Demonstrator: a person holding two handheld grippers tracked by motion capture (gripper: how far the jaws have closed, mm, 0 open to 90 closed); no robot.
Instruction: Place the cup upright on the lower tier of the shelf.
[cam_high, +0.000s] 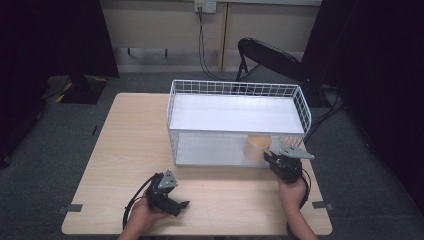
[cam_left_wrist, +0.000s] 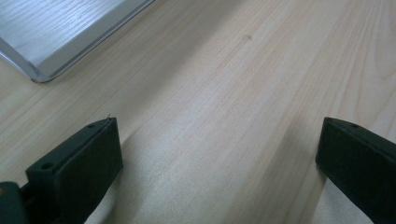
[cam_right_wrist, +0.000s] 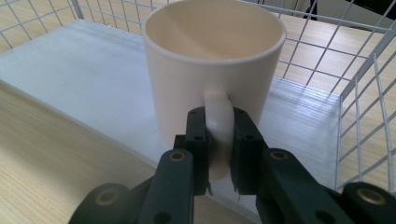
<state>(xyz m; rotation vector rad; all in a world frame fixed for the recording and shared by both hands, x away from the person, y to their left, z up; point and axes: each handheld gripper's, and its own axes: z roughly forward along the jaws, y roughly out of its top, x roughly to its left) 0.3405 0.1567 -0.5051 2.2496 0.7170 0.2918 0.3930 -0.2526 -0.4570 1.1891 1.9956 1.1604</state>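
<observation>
Cream ceramic mug (cam_right_wrist: 212, 70) stands upright on the white wire rack's lower shelf (cam_right_wrist: 70, 79), its handle clamped by the right gripper (cam_right_wrist: 219, 154) reaching in from the table side.

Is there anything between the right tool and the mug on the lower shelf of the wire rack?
No. The right tool is shut on the handle of the mug, which stands upright on the lower shelf of the rack, near its open front edge. Nothing sits between them. The left tool is open over bare table.
</observation>
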